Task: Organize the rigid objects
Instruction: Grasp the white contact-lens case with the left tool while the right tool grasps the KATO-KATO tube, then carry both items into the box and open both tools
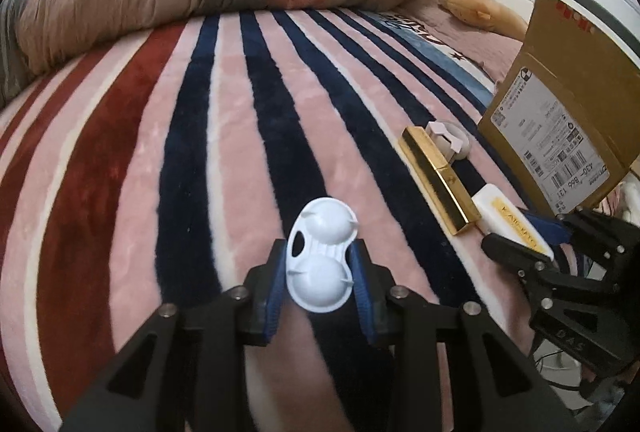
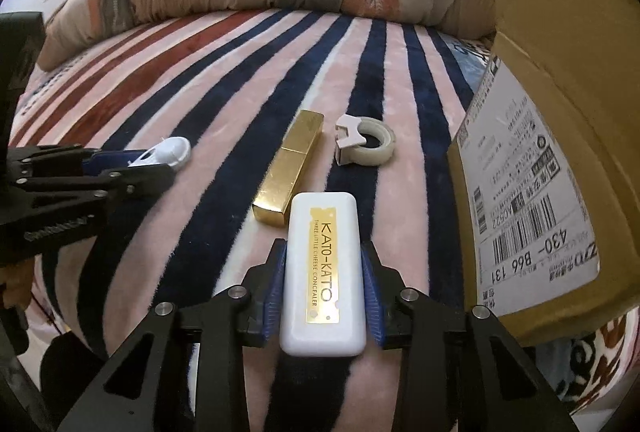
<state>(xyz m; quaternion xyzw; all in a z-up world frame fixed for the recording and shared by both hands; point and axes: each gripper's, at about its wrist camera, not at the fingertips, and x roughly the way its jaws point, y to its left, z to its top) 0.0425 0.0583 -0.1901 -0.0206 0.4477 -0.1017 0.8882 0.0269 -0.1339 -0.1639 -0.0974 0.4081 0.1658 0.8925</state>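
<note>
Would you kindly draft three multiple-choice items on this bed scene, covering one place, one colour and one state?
1. Where does the clear tape roll lie?
A. Inside the cardboard box
B. On the striped blanket, beside the gold rectangular box
C. On the rolled quilt

2. What colour is the label on the white rectangular concealer case?
A. Gold
B. Green
C. Red

3. What is the left claw doing?
A. Hanging open
B. Gripping the tape roll
C. Shut on the white two-domed plastic piece

Answers: B, it rests on the blanket next to the gold box; A, the label is gold; C, the blue pads press its sides.
</note>
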